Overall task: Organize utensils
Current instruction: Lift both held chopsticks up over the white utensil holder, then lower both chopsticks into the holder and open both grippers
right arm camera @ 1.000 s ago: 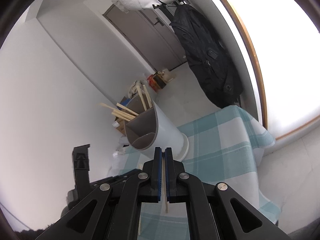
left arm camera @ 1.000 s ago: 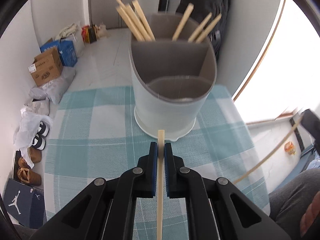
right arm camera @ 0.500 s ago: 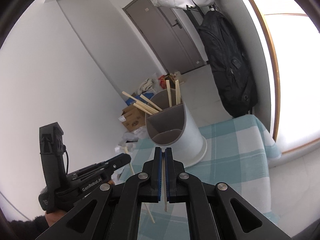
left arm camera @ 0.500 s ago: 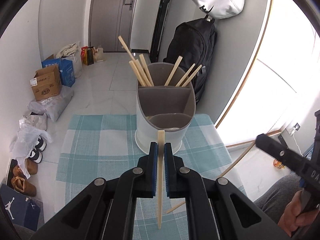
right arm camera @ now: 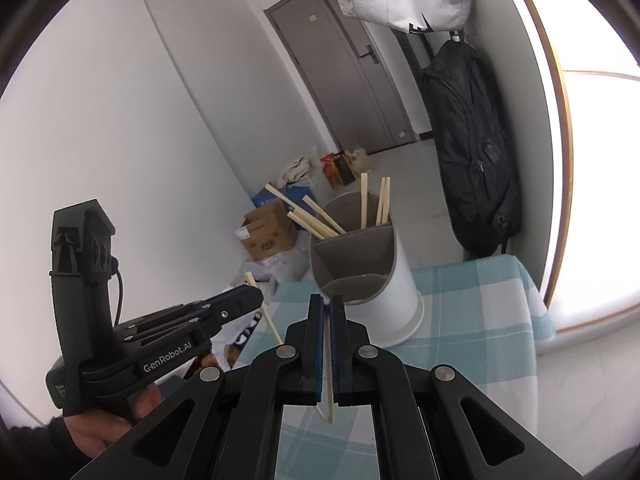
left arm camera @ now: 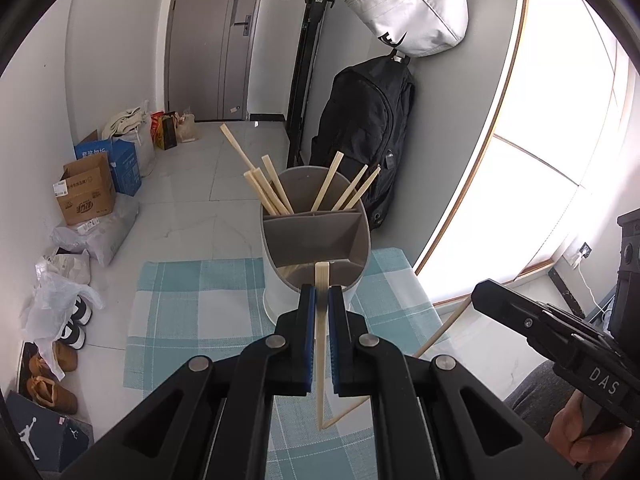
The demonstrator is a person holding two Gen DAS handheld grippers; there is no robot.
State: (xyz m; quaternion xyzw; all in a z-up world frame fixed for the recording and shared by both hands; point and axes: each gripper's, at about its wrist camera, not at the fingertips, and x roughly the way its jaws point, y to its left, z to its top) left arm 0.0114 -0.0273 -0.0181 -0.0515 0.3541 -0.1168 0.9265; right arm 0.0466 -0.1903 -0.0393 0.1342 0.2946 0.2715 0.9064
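Observation:
A white utensil holder (left arm camera: 316,236) with a grey divided insert stands on a teal checked tablecloth (left arm camera: 192,300). Several wooden chopsticks lean in its two back compartments. My left gripper (left arm camera: 322,292) hovers in front of the holder, shut on an upright chopstick (left arm camera: 322,276). The right gripper (left arm camera: 480,296) enters from the right, a slanting chopstick (left arm camera: 440,328) in its tip. In the right wrist view my right gripper (right arm camera: 327,302) is shut on that thin chopstick (right arm camera: 329,400), with the holder (right arm camera: 396,292) just beyond. The left gripper (right arm camera: 256,294) sits at the left with its chopstick (right arm camera: 269,320).
A black backpack (left arm camera: 368,128) and a white bag (left arm camera: 412,4) hang behind the table. Cardboard boxes (left arm camera: 84,196), plastic bags and shoes (left arm camera: 52,372) lie on the floor at the left. A bright window (left arm camera: 560,120) is on the right.
Both grippers have risen and drawn back from the holder, which now looks smaller and farther. The right gripper has come into the left wrist view. Each keeps its chopstick.

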